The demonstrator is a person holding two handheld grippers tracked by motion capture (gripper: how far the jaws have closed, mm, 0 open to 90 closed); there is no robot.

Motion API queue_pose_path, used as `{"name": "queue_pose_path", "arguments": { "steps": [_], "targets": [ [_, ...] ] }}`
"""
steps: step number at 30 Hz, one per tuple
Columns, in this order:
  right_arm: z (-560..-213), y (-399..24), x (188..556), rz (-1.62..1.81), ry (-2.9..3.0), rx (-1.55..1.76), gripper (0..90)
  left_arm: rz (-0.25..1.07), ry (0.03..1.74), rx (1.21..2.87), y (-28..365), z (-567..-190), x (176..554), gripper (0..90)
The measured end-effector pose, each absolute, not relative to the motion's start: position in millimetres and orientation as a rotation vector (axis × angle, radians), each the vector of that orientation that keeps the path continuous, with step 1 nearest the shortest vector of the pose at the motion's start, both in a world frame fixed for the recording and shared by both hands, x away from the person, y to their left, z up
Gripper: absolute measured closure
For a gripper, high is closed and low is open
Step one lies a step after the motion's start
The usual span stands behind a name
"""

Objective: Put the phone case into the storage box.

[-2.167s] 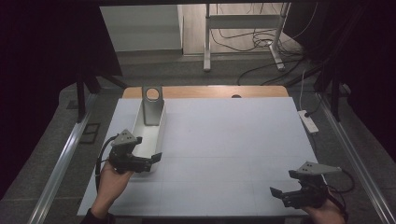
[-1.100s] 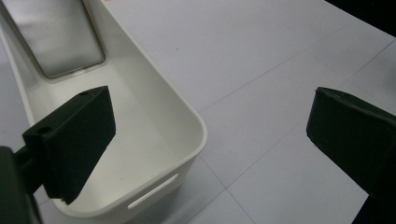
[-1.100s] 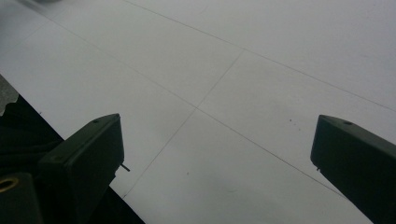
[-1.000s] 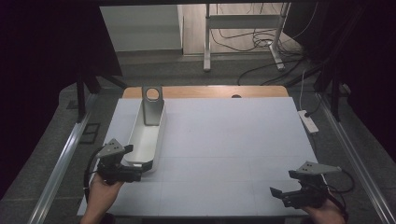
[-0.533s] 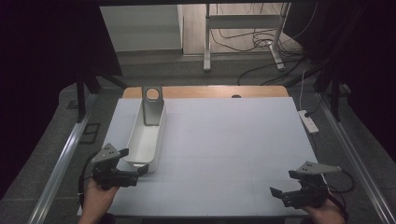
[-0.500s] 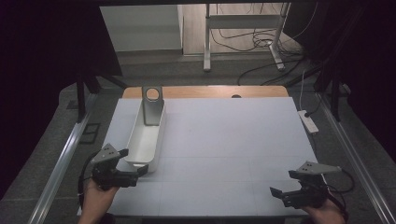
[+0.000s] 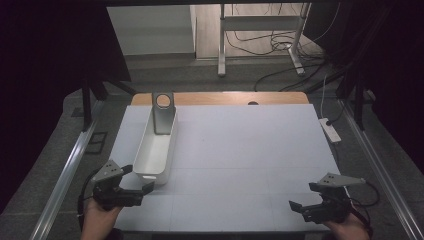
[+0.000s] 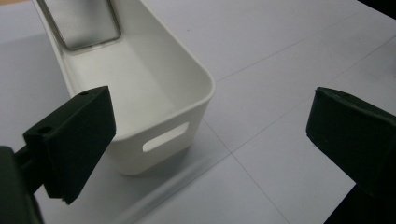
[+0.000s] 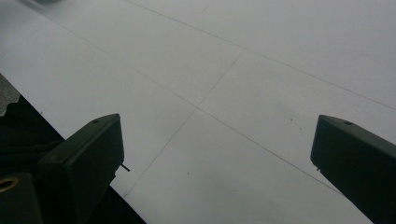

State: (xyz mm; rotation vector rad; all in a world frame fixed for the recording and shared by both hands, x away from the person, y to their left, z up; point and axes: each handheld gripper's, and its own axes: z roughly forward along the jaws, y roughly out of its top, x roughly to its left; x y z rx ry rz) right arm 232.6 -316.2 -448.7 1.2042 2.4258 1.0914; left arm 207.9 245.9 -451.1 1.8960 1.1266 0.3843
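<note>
Both tongs gaping wide, empty; white bin by left gripper looks light, rigid, slick plastic — pinch the near handle-slot wall.

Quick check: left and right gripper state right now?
Left gripper: open, holding nothing, near the end of the white bin.
Right gripper: open, holding nothing, over the table.

Far end of white bin cut off by top edge in left gripper view; grey metal plate inside it cropped too, upper part out of frame. Right jaw tip clipped by right edge. In high view, person's hands cut off at bottom edge.
</note>
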Motion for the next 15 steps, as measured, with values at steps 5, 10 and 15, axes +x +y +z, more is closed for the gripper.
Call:
{"name": "queue_pose_path", "arguments": {
  "steps": [5,10,15],
  "targets": [
    [-449,-316,233,1.090,2.426,1.202,3.1,0.386,1.134,1.892,249,-452,204,2.3],
    [-449,-316,233,1.089,2.425,1.202,3.1,0.385,1.145,1.886,253,-453,199,2.3],
    [-449,-316,233,1.089,2.424,1.202,3.1,0.386,1.156,1.880,256,-455,195,2.3]
  ]
}}
